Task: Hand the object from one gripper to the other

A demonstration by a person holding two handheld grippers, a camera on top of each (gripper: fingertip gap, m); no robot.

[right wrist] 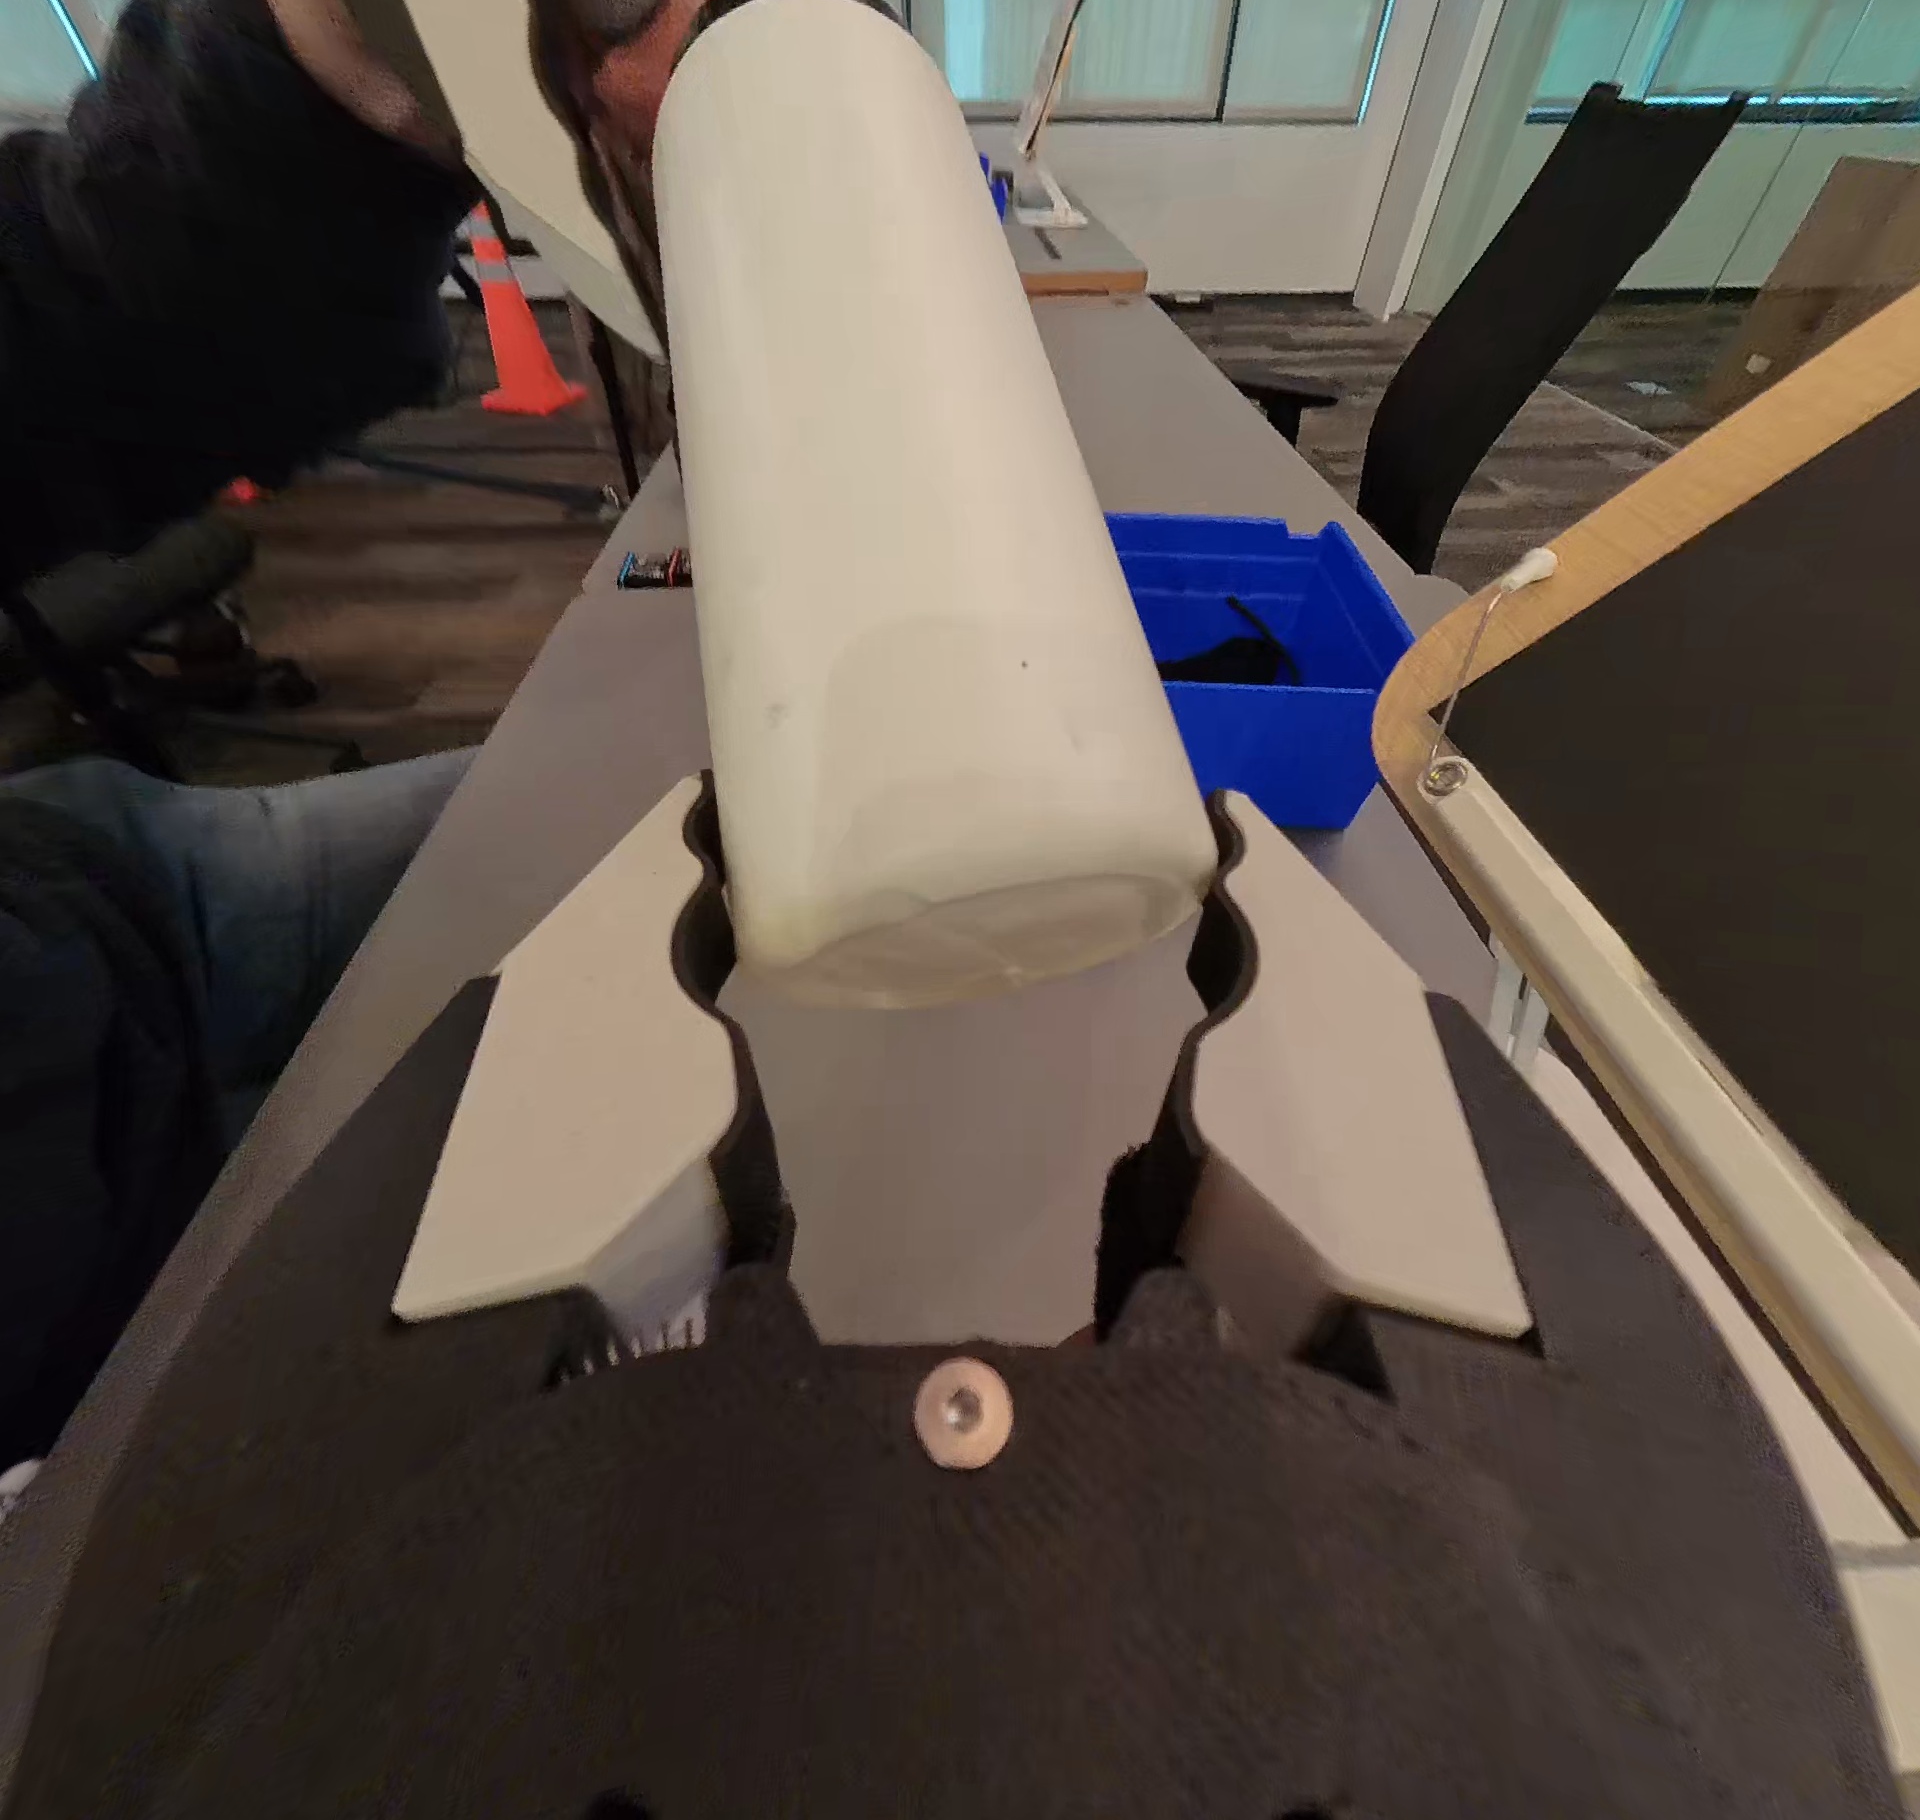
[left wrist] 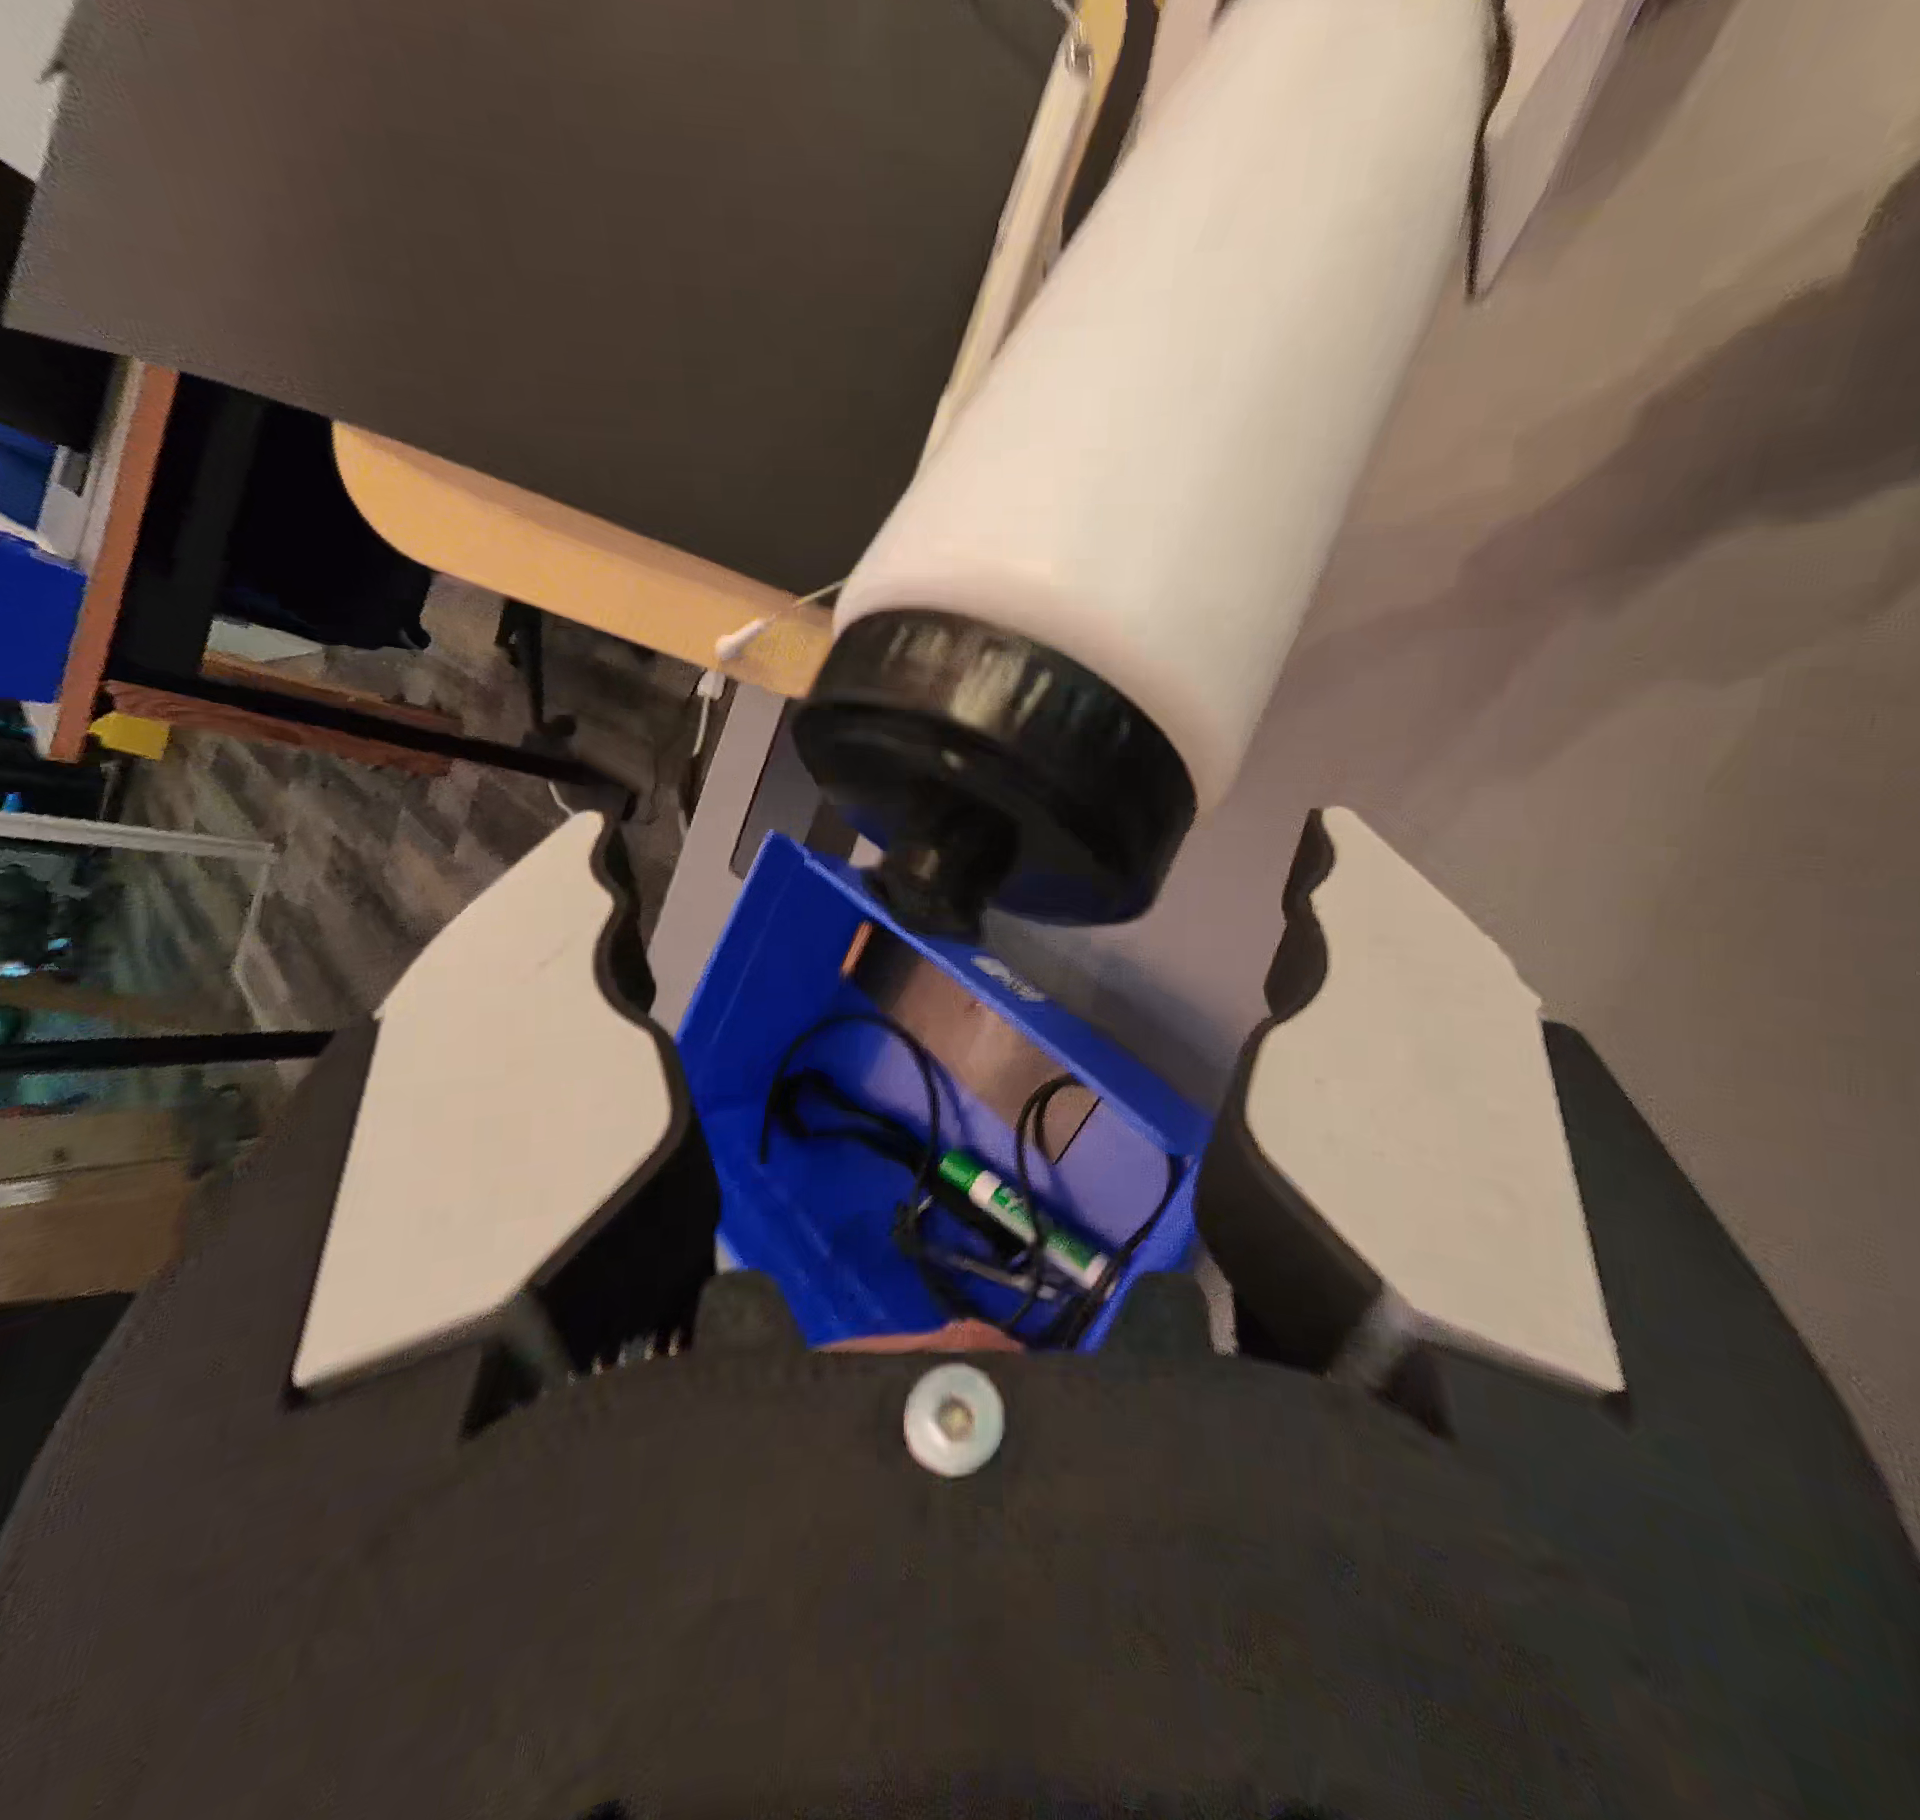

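We grip the white bottle (right wrist: 914, 523) by its base in the right tool (right wrist: 966, 897), while the left tool (left wrist: 961, 929), spread empty, apparently hasn't taken its capped end.

Left gripper (left wrist: 956, 939): jaws spread, gap betw. fingers unoccupied; black cap (left wrist: 997, 783) of white bottle (left wrist: 1174, 316) lies just ahead of the tips. Below the gap: blue bin (left wrist: 769, 1032) w/ cables and marker. Dark panel (left wrist: 520, 212) blocks the left side. Right gripper (right wrist: 961, 897): gap filled by bottle base.
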